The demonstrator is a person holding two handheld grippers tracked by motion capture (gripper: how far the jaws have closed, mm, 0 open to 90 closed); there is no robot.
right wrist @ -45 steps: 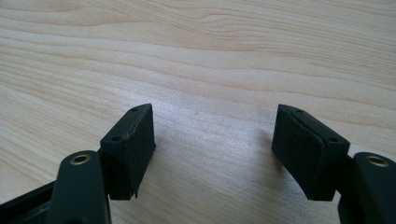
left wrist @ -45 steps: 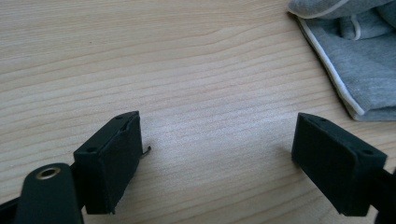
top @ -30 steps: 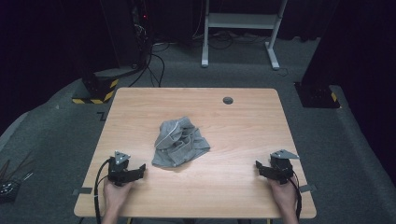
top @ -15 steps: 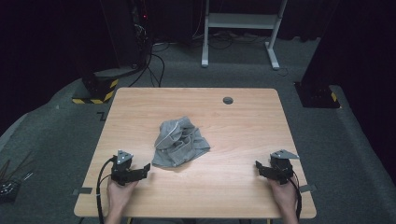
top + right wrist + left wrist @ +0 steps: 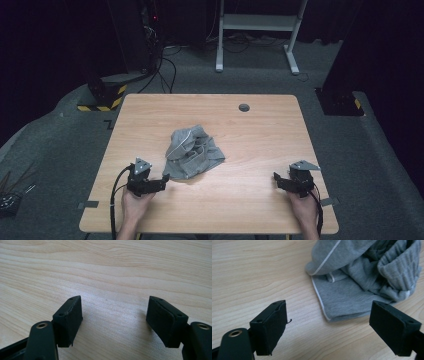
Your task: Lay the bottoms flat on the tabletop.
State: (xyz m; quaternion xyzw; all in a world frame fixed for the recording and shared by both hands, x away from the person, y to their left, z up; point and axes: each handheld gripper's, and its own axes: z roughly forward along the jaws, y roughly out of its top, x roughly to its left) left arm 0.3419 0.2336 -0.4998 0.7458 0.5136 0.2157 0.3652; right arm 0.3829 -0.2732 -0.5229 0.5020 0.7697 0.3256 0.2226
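Grey cloth (image 5: 192,152) lies in a crumpled heap near the middle of the counter (image 5: 260,135), a bit to the left. It looks like a piece of clothing, with a thin white line along its edges and a thick ribbed band on one side. In the left gripper view the cloth (image 5: 362,277) has one flat layer at the bottom and bunched folds piled on top.

The left tongs (image 5: 162,181) sit just beside the near left corner of the cloth. Their jaws are wide apart and hold nothing. In the left gripper view the left tongs (image 5: 334,327) point right at that flat corner, with the corner lying between the two jaws.

The right tongs (image 5: 276,179) rest well apart from the cloth, near the right edge of the counter. Their jaws are wide apart too, and in the right gripper view the right tongs (image 5: 115,317) have bare wood between them.

What could go wrong? The flat corner is thin and lies close on the wood, so the left tongs could close above it and miss. They could also push the cloth away and not catch it. If they bite too deep, they may grab several folds at once, and then the heap would lift as one lump and stay crumpled.

A dark round hole (image 5: 244,107) sits near the far edge of the counter.
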